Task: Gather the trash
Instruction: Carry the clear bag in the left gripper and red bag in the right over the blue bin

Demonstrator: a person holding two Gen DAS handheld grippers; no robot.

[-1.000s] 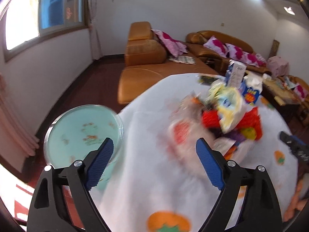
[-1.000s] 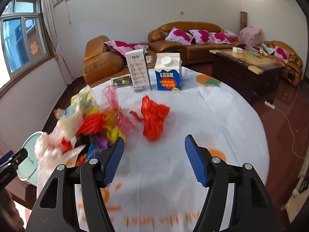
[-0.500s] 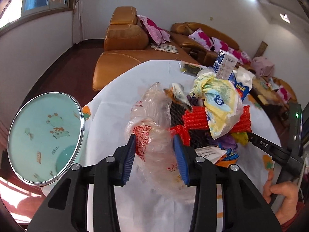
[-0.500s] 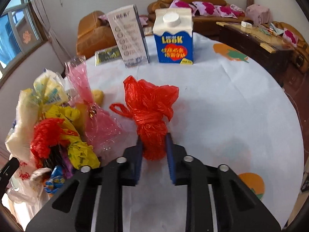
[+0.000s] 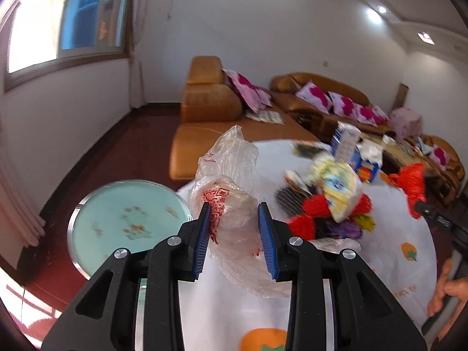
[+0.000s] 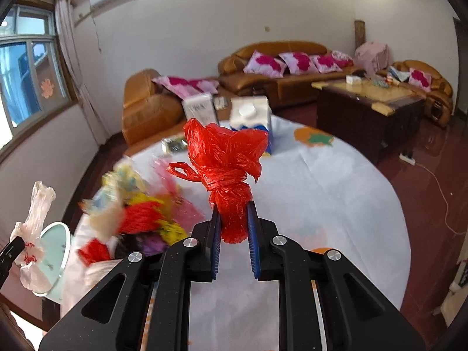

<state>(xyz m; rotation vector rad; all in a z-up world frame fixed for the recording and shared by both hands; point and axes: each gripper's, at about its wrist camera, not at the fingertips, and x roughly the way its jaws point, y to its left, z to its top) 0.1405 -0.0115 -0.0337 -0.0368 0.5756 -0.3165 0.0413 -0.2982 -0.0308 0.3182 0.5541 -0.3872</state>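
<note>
A round table with a white cloth (image 6: 336, 193) stands in a living room. The left gripper (image 5: 234, 234) points down a little and has just squeezed shut on a crumpled clear plastic bag with red print (image 5: 231, 187), held above the table's left edge, standing tall. The right gripper (image 6: 234, 234) pinches a knotted red plastic bag (image 6: 226, 172), upright, above the middle. A heap of bright wrappers (image 6: 137, 207) lies between.

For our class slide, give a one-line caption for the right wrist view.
Right hand-held gripper shut on a knotted red plastic bag above the white table.
</note>
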